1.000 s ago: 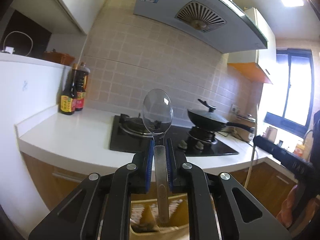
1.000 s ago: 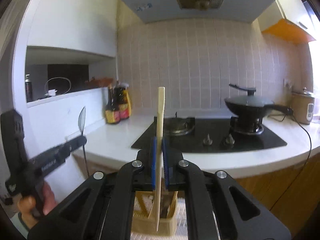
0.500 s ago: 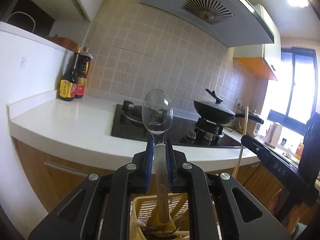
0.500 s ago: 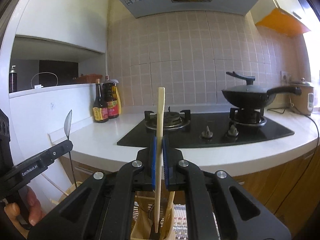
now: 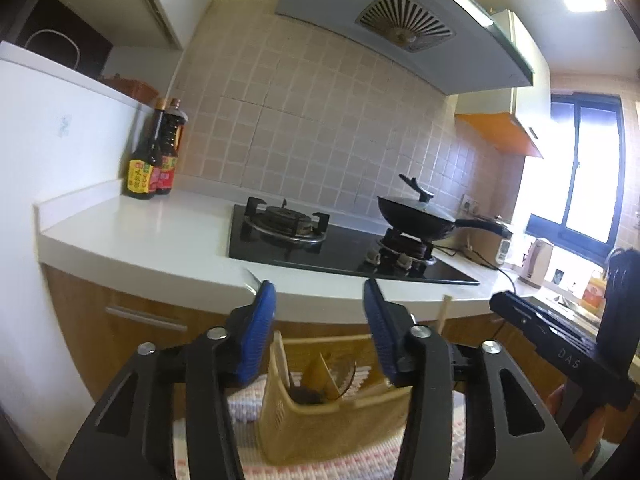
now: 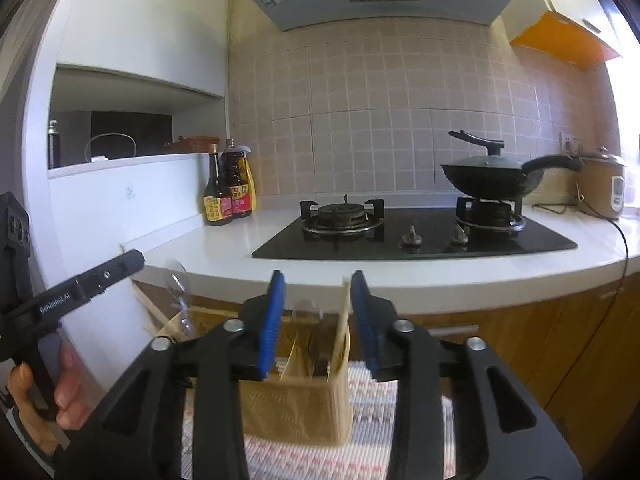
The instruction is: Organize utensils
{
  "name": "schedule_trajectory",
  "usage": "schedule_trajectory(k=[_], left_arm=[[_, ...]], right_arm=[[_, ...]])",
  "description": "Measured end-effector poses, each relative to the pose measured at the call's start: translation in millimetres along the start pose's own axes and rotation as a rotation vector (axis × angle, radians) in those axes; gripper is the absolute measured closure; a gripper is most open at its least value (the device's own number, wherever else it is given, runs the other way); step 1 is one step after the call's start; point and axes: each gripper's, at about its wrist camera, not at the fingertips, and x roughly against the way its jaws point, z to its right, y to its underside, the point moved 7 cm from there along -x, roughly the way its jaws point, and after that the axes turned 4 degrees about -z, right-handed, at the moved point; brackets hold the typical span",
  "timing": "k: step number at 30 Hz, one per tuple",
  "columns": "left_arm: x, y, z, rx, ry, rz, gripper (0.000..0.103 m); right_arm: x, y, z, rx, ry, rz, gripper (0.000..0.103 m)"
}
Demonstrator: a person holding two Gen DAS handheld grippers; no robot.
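The left gripper fills the lower middle of its own view, its jaws opening, about half spread, with nothing between the blue pads. Straight below that gap stands the yellow basket on a striped mat. Inside it a wooden divider and some dark utensil ends show, too dim to name. A pale stick rises just right of the right pad, near the black right gripper at the right edge.

In the right wrist view the right gripper is also opening, its jaws released and less far apart. A wooden spatula stands upright in the gap, close against the right pad; whether it touches cannot be told. Its lower end sits in the basket below the jaws. A clear spoon stands at the basket's left end, bowl up, under the left gripper's tip in the left of the frame; a hand holds that gripper.
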Motion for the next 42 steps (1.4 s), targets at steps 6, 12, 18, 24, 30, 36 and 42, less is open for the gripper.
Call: schedule_trajectory(k=[6, 12, 18, 24, 30, 36, 42], left_arm=[[48, 22, 8, 0.054, 0.009, 0.000, 0.048], [72, 56, 33, 0.045, -0.002, 0.000, 0.036], [84, 91, 44, 0.013, -0.144, 0.032, 0.027], [90, 111, 49, -0.027, -0.244, 0.048, 0.023], [93, 119, 47, -0.062, -0.326, 0.081, 0.017], [82, 128, 39, -0.105, -0.399, 0.038, 0.016], [76, 134, 36, -0.120, -0.437, 0.003, 0.016]], right_arm=[[53, 32, 2, -0.051, 0.003, -0.007, 0.048], [77, 80, -6, -0.022, 0.059, -0.046, 0.037], [83, 108, -2, -0.008, 0.116, -0.046, 0.029], [90, 115, 2, 0.009, 0.179, 0.002, 0.021], [92, 113, 10, 0.005, 0.200, 0.025, 0.018], [86, 115, 12, 0.010, 0.201, 0.005, 0.017], [85, 119, 5, 0.046, 0.211, -0.007, 0.015]])
